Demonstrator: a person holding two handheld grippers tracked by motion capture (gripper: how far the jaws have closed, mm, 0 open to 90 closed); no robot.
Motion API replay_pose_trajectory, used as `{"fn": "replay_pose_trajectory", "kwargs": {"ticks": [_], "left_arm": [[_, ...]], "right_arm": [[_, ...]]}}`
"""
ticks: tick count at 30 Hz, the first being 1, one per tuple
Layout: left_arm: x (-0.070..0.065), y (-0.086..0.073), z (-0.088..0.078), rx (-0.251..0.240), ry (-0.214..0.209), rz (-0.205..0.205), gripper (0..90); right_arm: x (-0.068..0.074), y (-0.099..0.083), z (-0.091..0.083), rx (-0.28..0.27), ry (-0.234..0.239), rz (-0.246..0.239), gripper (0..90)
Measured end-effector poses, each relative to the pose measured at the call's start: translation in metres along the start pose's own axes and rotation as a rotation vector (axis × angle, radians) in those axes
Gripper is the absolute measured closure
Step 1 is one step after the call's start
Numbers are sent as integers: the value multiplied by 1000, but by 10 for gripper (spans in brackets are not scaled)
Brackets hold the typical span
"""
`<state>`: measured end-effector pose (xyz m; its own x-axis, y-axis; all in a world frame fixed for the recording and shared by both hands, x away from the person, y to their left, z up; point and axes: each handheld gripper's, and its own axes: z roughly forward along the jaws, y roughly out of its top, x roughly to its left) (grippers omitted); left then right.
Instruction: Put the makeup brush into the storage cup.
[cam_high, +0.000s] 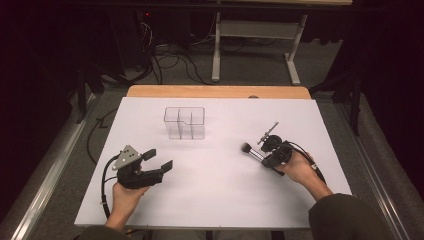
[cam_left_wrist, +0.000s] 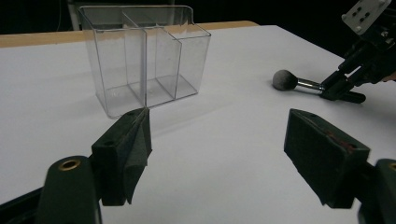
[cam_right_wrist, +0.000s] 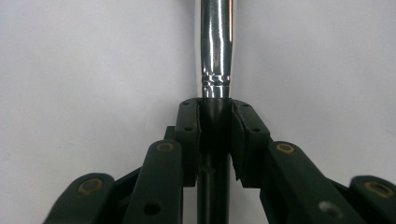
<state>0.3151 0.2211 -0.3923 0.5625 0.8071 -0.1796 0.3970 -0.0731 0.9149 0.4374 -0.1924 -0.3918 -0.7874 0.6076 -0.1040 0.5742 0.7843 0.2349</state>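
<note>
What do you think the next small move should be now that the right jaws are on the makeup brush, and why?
Probably lift the right gripper straight up a little. Its jaws are shut on the handle of the makeup brush, which lies on the white table with its head down on it. The clear organizer stands upright and apart, so the brush must clear the table first.

Beside the clear glossy plastic organizer (cam_high: 184, 123), the brush (cam_high: 252, 151) is showing a polished metal ferrule (cam_right_wrist: 216, 44) and soft matt bristles, lying on smooth white matt table (cam_high: 210, 195).
</note>
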Motion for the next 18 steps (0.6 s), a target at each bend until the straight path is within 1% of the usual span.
{"fn": "replay_pose_trajectory", "kwargs": {"ticks": [1, 3, 4, 5, 6, 7, 8, 9, 12, 14, 15, 16, 17, 18], "left_arm": [[0, 0, 0, -1, -1, -1, 234], [0, 0, 0, -2, -2, 1, 234], [0, 0, 0, -2, -3, 1, 234], [0, 0, 0, -3, -3, 0, 234], [0, 0, 0, -3, -4, 0, 234], [0, 0, 0, -2, -4, -1, 234], [-1, 0, 0, -2, -4, -3, 234], [-1, 0, 0, -1, -4, -3, 234], [-1, 0, 0, -2, -5, -3, 235], [0, 0, 0, -2, -6, -5, 235], [0, 0, 0, -1, -9, -9, 235], [0, 0, 0, -2, -14, -14, 235], [0, 1, -1, -4, -24, -20, 233], [0, 1, -1, -8, -27, -25, 232]], "right_arm": [[1, 0, -1, -5, -2, 15, 768], [2, -2, -3, -30, 3, 28, 768], [2, -3, -4, -45, 3, 24, 768], [3, -3, -6, -62, 7, 32, 768], [3, -3, -8, -72, 10, 23, 768], [5, -3, -11, -72, 11, 48, 768], [4, -4, -12, -86, 11, 28, 768], [6, -4, -14, -89, 17, 46, 768], [6, -6, -18, -124, 25, 45, 768], [6, -9, -20, -150, 36, 66, 768], [7, -10, -21, -162, 42, 78, 767], [7, -11, -22, -170, 44, 77, 768], [8, -12, -23, -180, 47, 91, 767], [8, -13, -24, -187, 47, 87, 768]]}}
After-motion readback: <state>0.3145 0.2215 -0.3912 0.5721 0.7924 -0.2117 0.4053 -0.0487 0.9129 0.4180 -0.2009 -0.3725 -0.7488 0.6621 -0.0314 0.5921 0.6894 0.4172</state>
